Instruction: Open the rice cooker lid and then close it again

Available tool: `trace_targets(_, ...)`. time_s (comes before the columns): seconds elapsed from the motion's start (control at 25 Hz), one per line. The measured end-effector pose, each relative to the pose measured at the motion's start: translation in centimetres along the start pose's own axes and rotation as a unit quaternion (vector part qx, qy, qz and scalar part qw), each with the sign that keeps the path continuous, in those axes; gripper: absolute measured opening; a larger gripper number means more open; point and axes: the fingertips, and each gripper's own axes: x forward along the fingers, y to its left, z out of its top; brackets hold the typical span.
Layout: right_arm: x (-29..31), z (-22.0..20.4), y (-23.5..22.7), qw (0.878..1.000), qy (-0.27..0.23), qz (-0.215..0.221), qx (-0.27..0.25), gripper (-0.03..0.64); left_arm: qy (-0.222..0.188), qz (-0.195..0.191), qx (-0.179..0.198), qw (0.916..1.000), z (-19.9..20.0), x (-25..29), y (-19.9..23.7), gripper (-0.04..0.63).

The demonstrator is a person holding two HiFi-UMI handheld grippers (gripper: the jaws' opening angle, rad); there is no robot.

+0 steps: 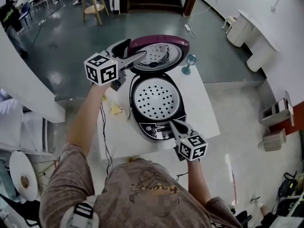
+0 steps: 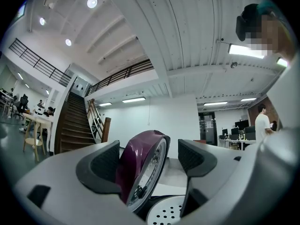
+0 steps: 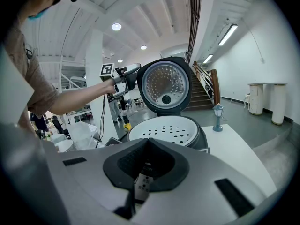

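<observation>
The rice cooker [image 1: 154,122] sits in the middle of the white tabletop [image 1: 206,115]. Its maroon lid [image 1: 161,51] is swung fully up on the far hinge, so the perforated tray [image 1: 156,98] lies bare in the body. My left tongs [image 2: 149,159] are spread and straddle the lid's free rim at its left side. The glossy shell lies against one pad [image 2: 105,165], and there is clear air to the other, so nothing is pinched yet. My right tongs [image 3: 146,163] are pressed together and empty, with the tips at the control panel [image 1: 159,129] on the near face.

I judge the lid stiff and fairly light, but hinged and probably sprung, so it will only travel along its arc and may push back. The shell looks slick, so a pinch could slide. I would rather hook or press on the rim well away from the hinge for leverage, then lean on the near edge until the catch takes. The body may skate, so bracing its near face seems wise.
</observation>
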Motion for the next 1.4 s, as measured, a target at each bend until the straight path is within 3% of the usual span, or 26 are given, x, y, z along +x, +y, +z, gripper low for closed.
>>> trace_targets(1.0, 0.0, 0.0, 0.2, 1.000, 0.003, 0.009, -0.001, 0.003, 0.015, -0.033, 0.021, 0.9991, -3.4, -4.5, -8.8, 0.383)
trace_targets(1.4, 0.0, 0.0, 0.2, 1.000, 0.001, 0.009, -0.008, 0.003, 0.028, -0.044, 0.011, 0.9986, -6.2, -6.2, -12.0, 0.383)
